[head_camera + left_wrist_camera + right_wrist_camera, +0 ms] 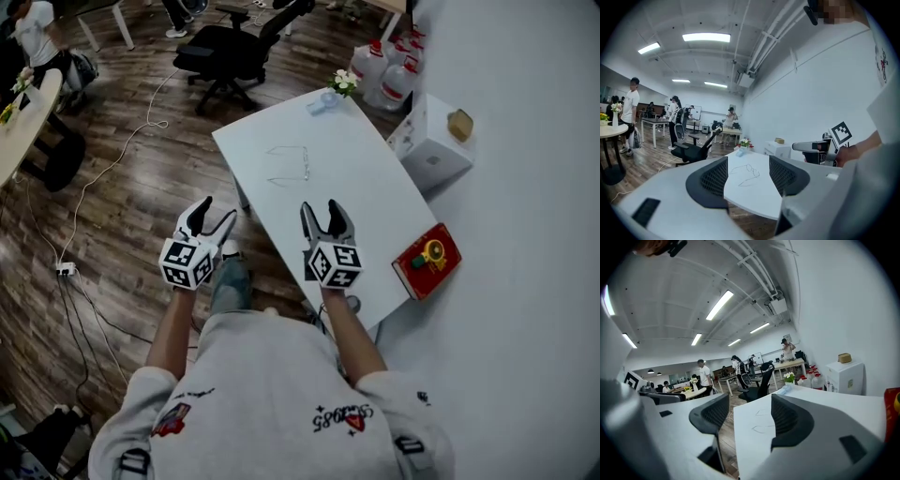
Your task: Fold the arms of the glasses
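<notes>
The table bears the glasses at its middle, arms unfolded and pointing toward its left edge. The left gripper hangs off its near-left edge and the right gripper over its near edge, both with jaws apart and empty.

Dark wood floor, white table, black office chair, white wall, ceiling strip lights
</notes>
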`<state>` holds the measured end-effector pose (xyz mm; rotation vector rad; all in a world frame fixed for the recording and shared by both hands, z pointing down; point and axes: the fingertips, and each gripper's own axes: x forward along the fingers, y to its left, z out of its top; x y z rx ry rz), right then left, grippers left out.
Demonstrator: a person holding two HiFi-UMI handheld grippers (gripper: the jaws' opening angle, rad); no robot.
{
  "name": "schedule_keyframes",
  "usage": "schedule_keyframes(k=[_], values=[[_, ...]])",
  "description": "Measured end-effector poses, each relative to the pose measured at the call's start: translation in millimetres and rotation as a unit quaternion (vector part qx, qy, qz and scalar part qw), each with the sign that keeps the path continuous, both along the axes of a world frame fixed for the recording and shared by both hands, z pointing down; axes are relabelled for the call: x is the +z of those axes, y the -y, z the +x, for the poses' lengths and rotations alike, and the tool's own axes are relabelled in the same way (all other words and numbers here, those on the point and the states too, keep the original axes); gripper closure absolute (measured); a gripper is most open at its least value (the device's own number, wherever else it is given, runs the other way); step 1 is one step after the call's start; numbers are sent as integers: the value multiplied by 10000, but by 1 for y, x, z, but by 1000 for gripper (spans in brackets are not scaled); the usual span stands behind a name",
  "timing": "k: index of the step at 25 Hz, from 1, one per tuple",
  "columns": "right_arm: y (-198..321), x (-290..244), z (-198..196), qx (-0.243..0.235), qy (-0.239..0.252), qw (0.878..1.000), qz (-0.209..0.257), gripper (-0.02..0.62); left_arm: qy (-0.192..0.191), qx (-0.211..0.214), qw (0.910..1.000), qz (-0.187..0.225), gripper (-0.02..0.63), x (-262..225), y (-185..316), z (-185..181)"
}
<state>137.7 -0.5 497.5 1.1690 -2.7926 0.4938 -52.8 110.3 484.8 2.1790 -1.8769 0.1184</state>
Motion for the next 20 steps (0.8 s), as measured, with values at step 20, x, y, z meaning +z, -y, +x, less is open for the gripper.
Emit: schedule_keyframes(k=[20], values=[[184,18,-92,1514,-187,9866,-572,324,-249,1924,9809,-135,337,10,266,-107]])
